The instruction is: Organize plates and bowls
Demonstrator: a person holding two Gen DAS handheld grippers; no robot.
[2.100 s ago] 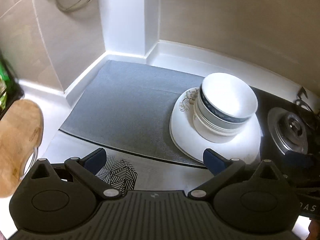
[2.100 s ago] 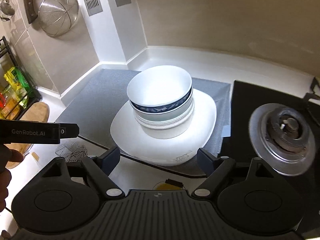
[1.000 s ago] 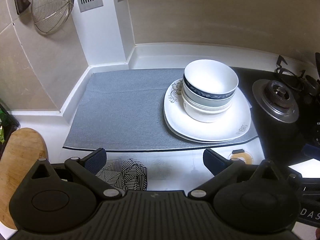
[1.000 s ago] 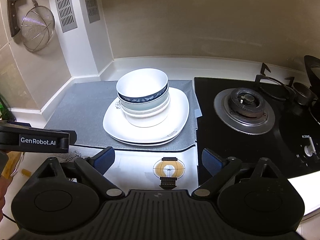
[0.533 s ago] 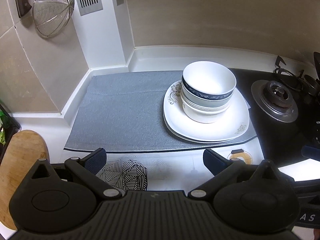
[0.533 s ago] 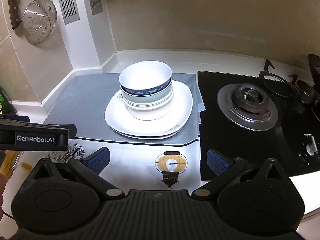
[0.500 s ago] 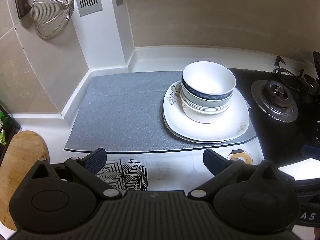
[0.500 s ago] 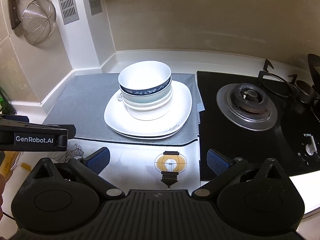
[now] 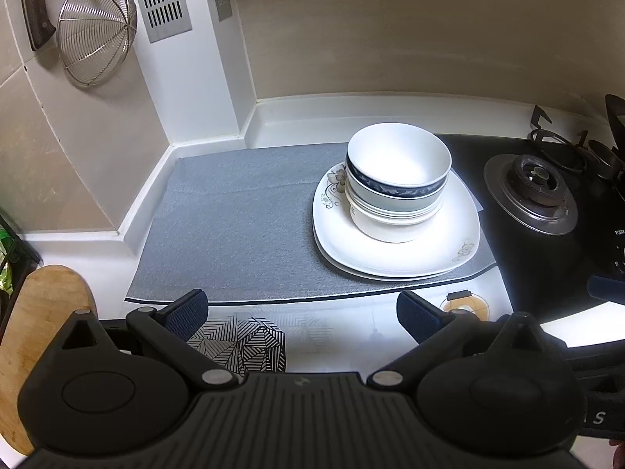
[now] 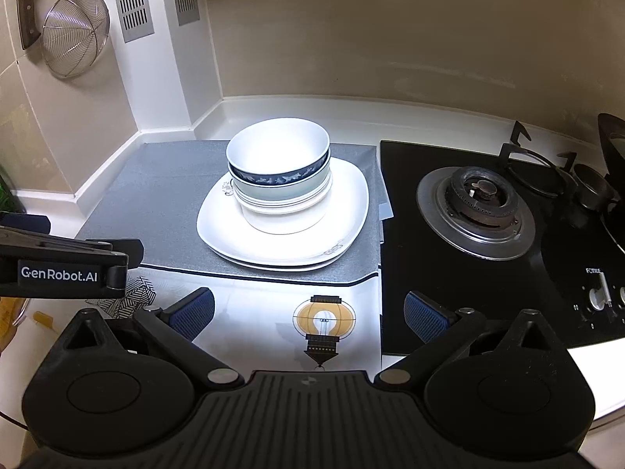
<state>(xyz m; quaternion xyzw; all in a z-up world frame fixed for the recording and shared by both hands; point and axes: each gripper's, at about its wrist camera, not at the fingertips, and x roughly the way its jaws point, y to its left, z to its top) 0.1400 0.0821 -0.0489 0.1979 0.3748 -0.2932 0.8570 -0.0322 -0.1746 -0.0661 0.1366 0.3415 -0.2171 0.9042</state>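
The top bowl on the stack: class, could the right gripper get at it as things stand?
Probably yes. The right gripper is open and empty, and only bare counter and mat lie between it and the top bowl, whose rim stands clear above the stack.

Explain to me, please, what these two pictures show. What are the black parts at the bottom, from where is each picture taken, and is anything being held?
There is no robot here. A person holds one two-finger claw in each hand, and each claw carries a wide-angle camera looking forward along its fingers. The black parts at the bottom of each picture are that claw itself.

One picture comes from the left claw, the other from the right claw. Both stand open and hold nothing.

On the kitchen counter lies a grey mat. On it sit stacked white plates, and on these a stack of bowls, the top one with a dark blue band. To the right is a black gas stove. A wire strainer hangs on the wall.
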